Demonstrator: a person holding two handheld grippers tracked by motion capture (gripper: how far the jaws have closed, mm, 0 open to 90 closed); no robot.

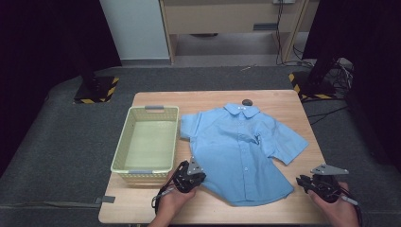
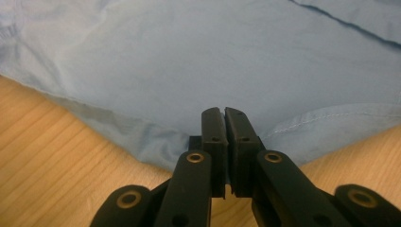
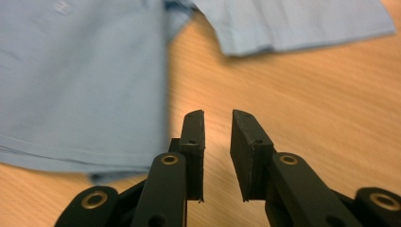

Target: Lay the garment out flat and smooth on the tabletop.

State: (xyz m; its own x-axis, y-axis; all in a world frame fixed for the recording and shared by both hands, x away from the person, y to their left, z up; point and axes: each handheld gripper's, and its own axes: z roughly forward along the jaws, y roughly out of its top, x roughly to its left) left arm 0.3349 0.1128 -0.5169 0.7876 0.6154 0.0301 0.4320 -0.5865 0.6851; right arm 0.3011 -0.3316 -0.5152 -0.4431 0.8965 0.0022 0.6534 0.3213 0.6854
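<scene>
One blue short-sleeved shirt (image 1: 239,151) lies spread flat, front up and buttoned, on the wooden table (image 1: 283,101), just right of a pale green basket (image 1: 124,146); a small dark round object (image 1: 247,101) sits beyond the collar. High view: left gripper (image 1: 195,174) is at the shirt's lower left hem corner, right gripper (image 1: 302,182) is on bare wood just off the lower right hem corner, apart from the cloth.

Left gripper view: jaws pressed together with no visible gap, tips at the hem edge. Whether cloth is caught between them cannot be told; the fabric rises over and behind the tips.

Right gripper view: jaws spread partway, nothing between them, wood below; hem corner lies to the left, a sleeve farther off.

Handling judgement: thin woven cloth, light, limp, no stiffness of its own. It will sag and drag if lifted at one point, and single layers may slip from smooth pads. Best hold looks like the stitched hem corners, or the shoulder seams, both sides together.
</scene>
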